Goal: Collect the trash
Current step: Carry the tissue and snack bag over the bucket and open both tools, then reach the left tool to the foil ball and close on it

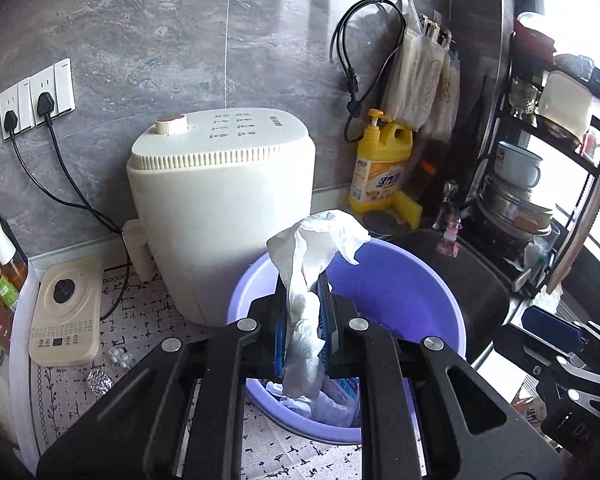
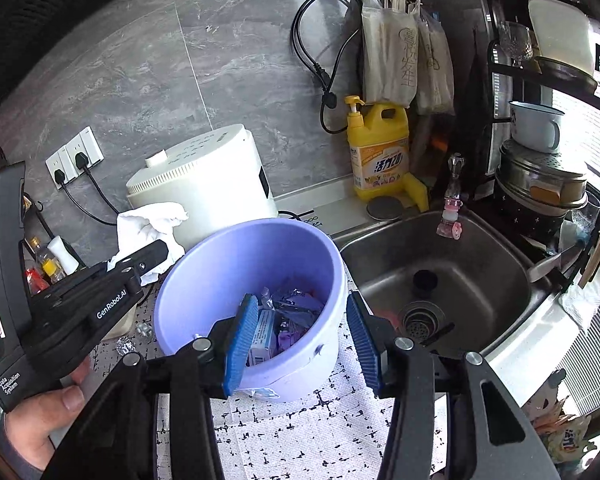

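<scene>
A crumpled white paper towel [image 1: 312, 264] is pinched between the blue pads of my left gripper [image 1: 305, 320], which is shut on it just above the near rim of a purple plastic bucket [image 1: 400, 280]. The right wrist view shows the same towel [image 2: 148, 224] at the tip of the left gripper, left of the bucket [image 2: 204, 276]. Wrappers and a small box [image 2: 262, 336] lie in the bucket's bottom. My right gripper [image 2: 300, 340] stands open over the bucket's near side, nothing between its blue pads [image 2: 240, 340].
A cream appliance [image 1: 220, 200] stands behind the bucket, a yellow detergent bottle [image 2: 380, 152] by the wall. A steel sink [image 2: 440, 276] lies right of the bucket, a dish rack [image 2: 540, 160] beyond it. Foil scraps [image 1: 99, 382] lie on the patterned mat [image 2: 300, 432].
</scene>
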The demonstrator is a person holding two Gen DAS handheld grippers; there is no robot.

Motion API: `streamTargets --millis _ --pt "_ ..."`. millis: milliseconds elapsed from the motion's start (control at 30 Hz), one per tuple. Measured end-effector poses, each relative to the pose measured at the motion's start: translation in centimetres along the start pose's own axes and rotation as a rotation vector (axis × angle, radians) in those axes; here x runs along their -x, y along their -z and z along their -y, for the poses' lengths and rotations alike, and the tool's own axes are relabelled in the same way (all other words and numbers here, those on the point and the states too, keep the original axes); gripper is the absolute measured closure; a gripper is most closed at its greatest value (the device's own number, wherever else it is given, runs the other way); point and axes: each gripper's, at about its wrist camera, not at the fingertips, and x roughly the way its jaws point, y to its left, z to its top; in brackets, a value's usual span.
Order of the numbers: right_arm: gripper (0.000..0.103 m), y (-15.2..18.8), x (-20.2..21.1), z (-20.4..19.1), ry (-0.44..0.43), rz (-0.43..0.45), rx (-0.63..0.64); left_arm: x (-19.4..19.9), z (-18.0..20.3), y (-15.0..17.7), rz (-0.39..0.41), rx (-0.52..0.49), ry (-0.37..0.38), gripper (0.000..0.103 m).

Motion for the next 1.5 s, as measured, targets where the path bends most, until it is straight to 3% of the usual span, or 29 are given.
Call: streamTargets --millis 267,333,600,1067,1500 --pt "0.056 0.1 1.4 1.7 0.034 0.015 -0.020 -0.8 2.4 -0.4 -0.015 -0.024 0.080 0.087" --pt "0.056 0.1 1.5 2.0 0.036 0.014 -0.025 -0.9 2.5 -0.4 -0.015 -0.020 0.078 0.059" --pt "0.055 0.3 0.6 1.2 -0.010 -0.003 -0.023 0.4 -0.6 -0.1 0.007 0.017 -0.003 0.019" --pt "0.053 0.4 -2.2 -4.2 -0.144 -0.045 0.050 2.9 -7.5 1.1 0.002 0.098 -0.152 0.012" --pt "0.038 1.4 -4.7 -10.4 -0.244 -0.101 0.132 5.3 -14.9 3.7 -0.021 0.202 -0.285 0.011"
